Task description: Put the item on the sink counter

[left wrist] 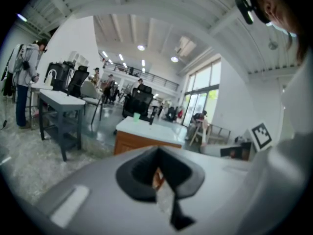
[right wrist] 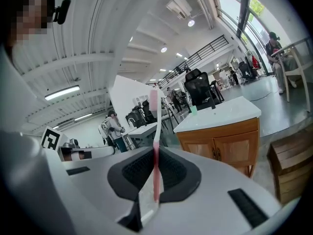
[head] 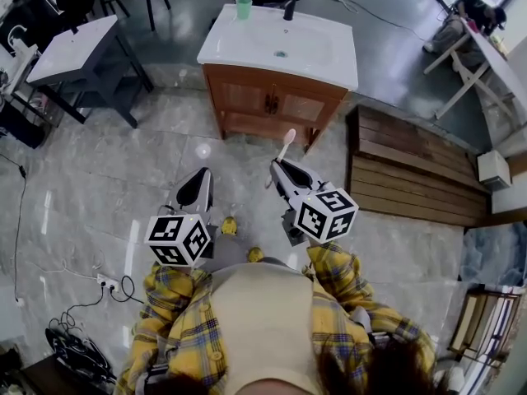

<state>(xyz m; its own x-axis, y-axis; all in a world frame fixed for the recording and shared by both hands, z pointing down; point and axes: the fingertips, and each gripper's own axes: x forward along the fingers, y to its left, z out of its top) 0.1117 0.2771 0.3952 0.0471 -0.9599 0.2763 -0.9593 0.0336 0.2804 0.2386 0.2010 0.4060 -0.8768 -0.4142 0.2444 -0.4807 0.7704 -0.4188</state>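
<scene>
Fingers of the right gripper (head: 280, 168) pinch a pink toothbrush (head: 285, 145), head pointing up. Left gripper (head: 200, 179) fingers are pressed together, with nothing between them. The sink worktop (head: 329, 56) stands well ahead across the floor. Judgement: pickup done; approach and set-down not yet done.

grippers (head: 200, 179) (head: 278, 169) 2 | toothbrush (head: 283, 147) 1 | green cup (head: 244, 7) 1 | sink counter (head: 325, 56) 1
</scene>
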